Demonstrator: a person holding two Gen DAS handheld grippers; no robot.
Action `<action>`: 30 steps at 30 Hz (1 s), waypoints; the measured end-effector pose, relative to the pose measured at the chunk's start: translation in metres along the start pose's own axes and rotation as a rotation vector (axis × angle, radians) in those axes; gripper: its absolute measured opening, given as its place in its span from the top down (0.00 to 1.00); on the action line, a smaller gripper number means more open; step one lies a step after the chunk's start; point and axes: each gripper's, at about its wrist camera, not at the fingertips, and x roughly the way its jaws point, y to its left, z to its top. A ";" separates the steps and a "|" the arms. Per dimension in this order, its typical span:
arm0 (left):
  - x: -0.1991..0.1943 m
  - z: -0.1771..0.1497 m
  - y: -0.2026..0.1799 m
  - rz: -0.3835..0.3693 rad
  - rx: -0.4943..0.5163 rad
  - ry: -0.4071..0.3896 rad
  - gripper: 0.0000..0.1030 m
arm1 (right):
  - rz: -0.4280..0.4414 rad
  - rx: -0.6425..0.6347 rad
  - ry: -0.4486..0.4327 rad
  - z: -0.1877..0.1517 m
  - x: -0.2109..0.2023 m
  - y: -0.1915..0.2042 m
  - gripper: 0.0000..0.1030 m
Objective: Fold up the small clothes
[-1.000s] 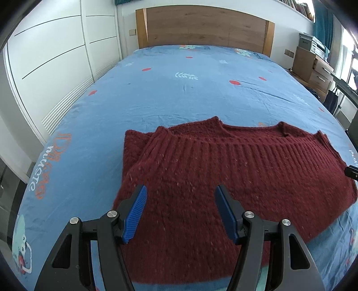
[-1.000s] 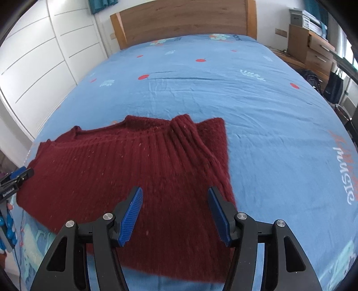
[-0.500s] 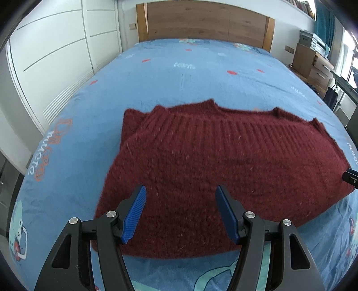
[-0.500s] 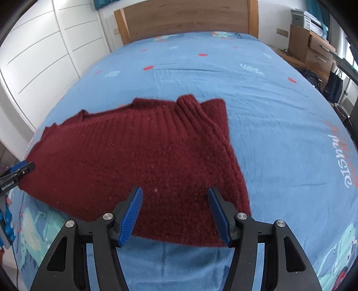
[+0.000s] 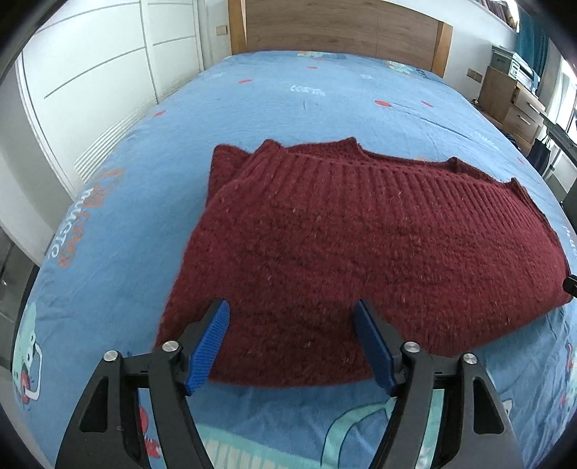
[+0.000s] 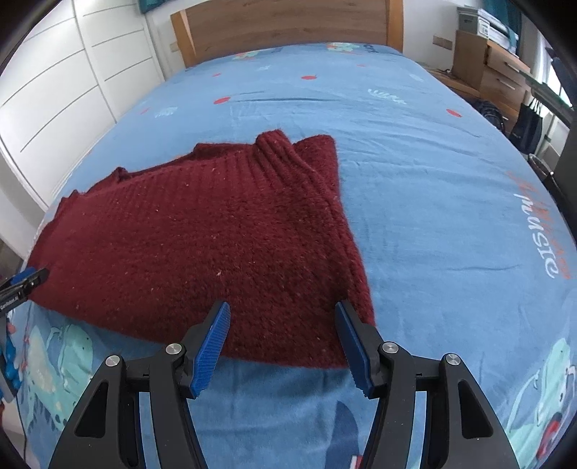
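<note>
opening left gripper over sweater

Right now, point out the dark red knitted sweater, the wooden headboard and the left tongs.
dark red knitted sweater [image 5: 360,245]: left wrist view, middle of the folded body.
wooden headboard [image 6: 285,25]: right wrist view, centre of the panel.
left tongs [image 5: 292,346]: left wrist view, midway between the blue pads, which are opening.

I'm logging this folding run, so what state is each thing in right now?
Dark red sweater: folded, lying flat on the bed, ungripped.
Left gripper: jaws opening, nothing pinched, over the sweater's near edge.
Right gripper: open, empty, over the near edge.
Blue bedsheet: spread, lightly creased.
</note>
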 end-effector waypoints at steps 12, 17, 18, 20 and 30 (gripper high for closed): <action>-0.031 -0.024 0.045 -0.078 -0.158 0.059 0.33 | -0.001 0.046 -0.031 -0.028 -0.047 -0.007 0.39; -0.036 -0.035 0.061 -0.166 -0.277 0.090 0.33 | 0.012 0.065 -0.030 -0.048 -0.061 -0.007 0.39; -0.036 -0.039 0.063 -0.182 -0.301 0.098 0.33 | 0.016 0.068 -0.029 -0.052 -0.063 -0.007 0.39; -0.037 -0.045 0.064 -0.205 -0.329 0.111 0.33 | 0.021 0.073 -0.021 -0.061 -0.066 -0.008 0.39; -0.034 -0.052 0.082 -0.412 -0.530 0.099 0.33 | 0.041 0.060 0.015 -0.088 -0.064 -0.005 0.39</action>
